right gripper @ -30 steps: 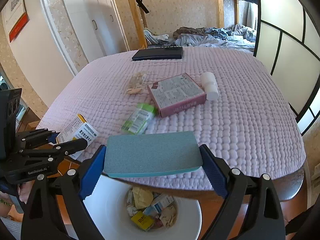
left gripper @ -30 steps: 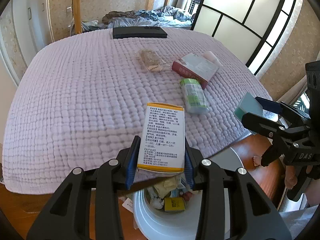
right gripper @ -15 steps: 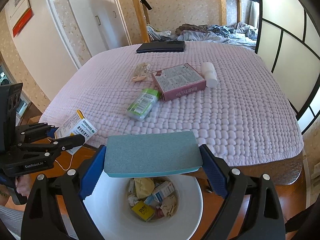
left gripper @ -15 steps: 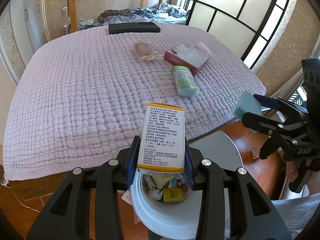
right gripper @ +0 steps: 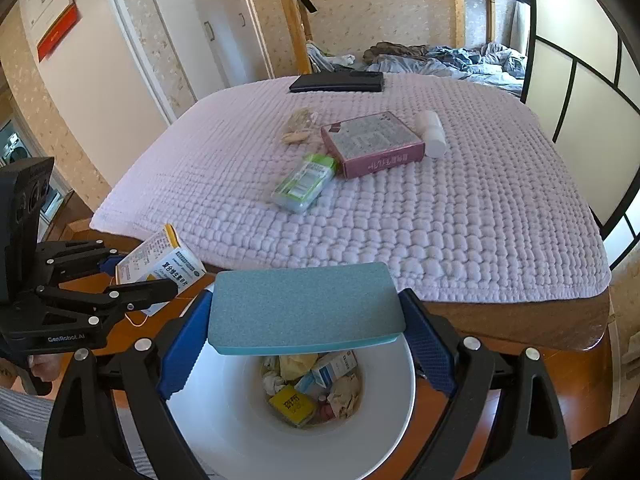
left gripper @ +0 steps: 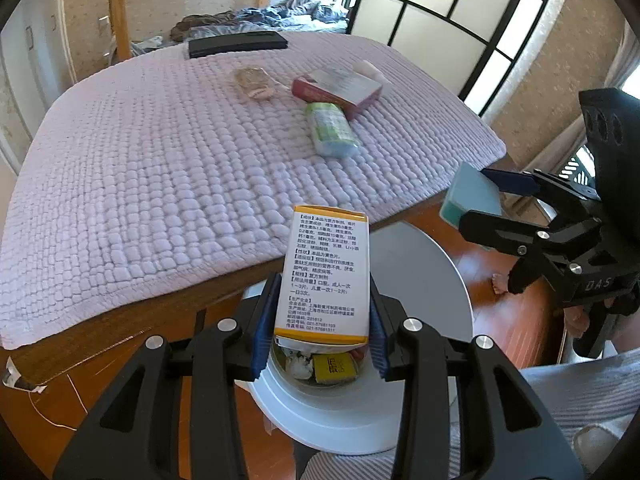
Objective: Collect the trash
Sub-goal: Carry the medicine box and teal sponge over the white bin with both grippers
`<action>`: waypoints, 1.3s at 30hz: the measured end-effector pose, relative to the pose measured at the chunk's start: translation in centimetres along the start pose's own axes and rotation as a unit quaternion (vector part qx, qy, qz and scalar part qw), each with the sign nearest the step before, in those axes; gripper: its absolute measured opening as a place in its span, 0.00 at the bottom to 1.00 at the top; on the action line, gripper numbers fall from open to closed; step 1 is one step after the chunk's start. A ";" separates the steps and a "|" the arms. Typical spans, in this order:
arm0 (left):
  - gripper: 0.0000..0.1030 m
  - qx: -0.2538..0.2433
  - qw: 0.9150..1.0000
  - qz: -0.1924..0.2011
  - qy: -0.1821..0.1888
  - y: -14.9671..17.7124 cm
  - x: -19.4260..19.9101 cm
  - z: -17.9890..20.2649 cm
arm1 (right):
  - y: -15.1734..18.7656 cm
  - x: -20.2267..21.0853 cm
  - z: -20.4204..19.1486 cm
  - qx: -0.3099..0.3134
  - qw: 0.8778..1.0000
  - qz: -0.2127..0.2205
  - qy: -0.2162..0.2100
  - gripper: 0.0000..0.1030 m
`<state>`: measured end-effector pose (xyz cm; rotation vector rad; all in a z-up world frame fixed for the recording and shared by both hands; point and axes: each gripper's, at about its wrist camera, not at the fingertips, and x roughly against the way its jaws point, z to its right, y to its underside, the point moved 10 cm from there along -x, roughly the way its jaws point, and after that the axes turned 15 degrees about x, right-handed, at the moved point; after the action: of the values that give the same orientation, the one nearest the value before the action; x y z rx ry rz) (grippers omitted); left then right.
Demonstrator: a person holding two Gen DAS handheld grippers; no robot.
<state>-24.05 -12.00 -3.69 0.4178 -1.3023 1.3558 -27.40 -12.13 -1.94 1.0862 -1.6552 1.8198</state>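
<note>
Grippers now above white bin, off the bed: left gripper clenched on medicine box, right gripper grasping teal sponge. Bin at 6 o'clock; ready to drop.

We can read "GenRobot.AI" on the left gripper's black body at the left edge, and "DAS" on the right gripper's body at the right. The yellow-and-white box nearest us carries dense Chinese print with "201612" and "021-57681193"; the pink box's print is too small to read.
</note>
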 end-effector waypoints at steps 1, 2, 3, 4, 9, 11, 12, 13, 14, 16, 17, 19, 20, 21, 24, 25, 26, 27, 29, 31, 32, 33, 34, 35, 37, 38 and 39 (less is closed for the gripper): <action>0.40 -0.001 1.000 -0.002 0.003 0.1 0.0 0.1 | 0.1 0.0 -0.1 0.001 1.000 -0.001 -0.001 0.87; 0.40 -0.004 1.000 -0.006 0.005 0.3 0.0 0.3 | 0.2 0.0 -0.2 0.003 1.000 -0.002 -0.002 0.87; 0.40 -0.007 1.000 -0.007 0.006 0.4 0.0 0.4 | 0.3 0.0 -0.3 0.004 1.000 -0.003 -0.001 0.87; 0.40 -0.011 1.000 -0.010 0.007 0.6 -0.1 0.6 | 0.4 0.0 -0.3 0.004 1.000 -0.003 -0.002 0.87; 0.40 -0.021 0.999 -0.031 0.012 1.5 -1.0 1.1 | 1.2 -0.3 -0.5 0.001 1.000 -0.013 -0.008 0.87; 0.40 -0.024 0.999 -0.035 0.011 1.7 -1.2 1.2 | 1.5 -0.4 -0.6 0.004 1.000 -0.016 -0.009 0.87; 0.40 -0.025 0.999 -0.038 0.011 1.8 -1.3 1.2 | 1.6 -0.5 -0.7 0.004 1.000 -0.017 -0.009 0.87; 0.40 -0.026 0.999 -0.039 0.011 1.9 -1.4 1.2 | 1.7 -0.6 -0.7 0.005 1.000 -0.018 -0.009 0.87; 0.40 -0.026 0.999 -0.042 0.010 2.0 -1.6 1.2 | 1.9 -0.7 -0.8 0.005 1.000 -0.021 -0.010 0.87; 0.40 -0.026 0.999 -0.047 0.008 2.3 -1.9 1.0 | 2.1 -0.9 -0.9 0.005 1.000 -0.025 -0.011 0.87; 0.40 -0.026 0.998 -0.050 0.005 2.5 -2.1 0.9 | 2.4 -1.1 -1.0 0.006 1.000 -0.028 -0.012 0.87; 0.40 -0.028 0.998 -0.055 0.002 2.7 -2.4 0.8 | 2.7 -1.4 -1.0 0.008 0.999 -0.034 -0.014 0.87; 0.40 -0.029 0.998 -0.058 0.001 2.9 -2.6 0.7 | 2.8 -1.5 -1.1 0.007 0.999 -0.036 -0.015 0.87; 0.40 -0.028 0.998 -0.061 0.001 3.0 -2.7 0.7 | 3.0 -1.7 -1.1 0.007 0.999 -0.039 -0.015 0.87; 0.40 -0.029 0.997 -0.067 0.000 3.2 -3.1 0.6 | 3.5 -2.1 -1.1 0.003 0.999 -0.047 -0.018 0.87; 0.40 -0.029 0.997 -0.069 0.000 3.3 -3.2 0.6 | 3.7 -2.2 -1.1 0.001 0.999 -0.049 -0.019 0.87; 0.40 -0.029 0.997 -0.071 0.000 3.3 -3.4 0.6 | 3.9 -2.3 -1.2 -0.001 0.998 -0.052 -0.020 0.87; 0.40 -0.028 0.997 -0.072 0.000 3.5 -3.5 0.6 | 4.0 -2.4 -1.2 -0.002 0.998 -0.053 -0.020 0.87; 0.40 -0.029 0.997 -0.075 -0.001 3.6 -3.7 0.5 | 4.4 -2.8 -1.4 -0.004 0.998 -0.059 -0.022 0.87; 0.40 -0.031 0.996 -0.078 -0.004 3.7 -4.1 0.5 | 4.6 -3.1 -1.4 -0.006 0.998 -0.063 -0.022 0.87; 0.40 -0.031 0.996 -0.079 -0.005 3.7 -4.3 0.5 | 4.8 -3.2 -1.5 -0.008 0.998 -0.066 -0.023 0.87; 0.40 -0.030 0.996 -0.081 -0.005 3.8 -4.4 0.4 | 4.9 -3.3 -1.5 -0.008 0.997 -0.067 -0.024 0.87; 0.40 -0.029 0.996 -0.083 -0.004 3.9 -4.6 0.5 | 5.0 -3.4 -1.5 -0.008 0.997 -0.068 -0.023 0.87; 0.40 -0.030 0.996 -0.084 -0.005 4.0 -4.7 0.5 | 5.1 -3.5 -1.4 -0.009 0.997 -0.069 -0.023 0.87; 0.40 -0.032 0.996 -0.089 -0.008 4.1 -5.1 0.5 | 5.2 -3.7 -1.4 -0.012 0.997 -0.072 -0.025 0.87; 0.40 -0.033 0.995 -0.090 -0.009 4.2 -5.3 0.5 | 5.3 -3.8 -1.4 -0.013 0.997 -0.073 -0.026 0.87; 0.40 -0.034 0.995 -0.091 -0.010 4.3 -5.4 0.5 | 5.4 -3.9 -1.4 -0.015 0.997 -0.074 -0.027 0.87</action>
<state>-26.38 -13.76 -9.96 0.4933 -1.2897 1.1547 -29.61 -11.07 -8.27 1.2222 -1.5811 1.6807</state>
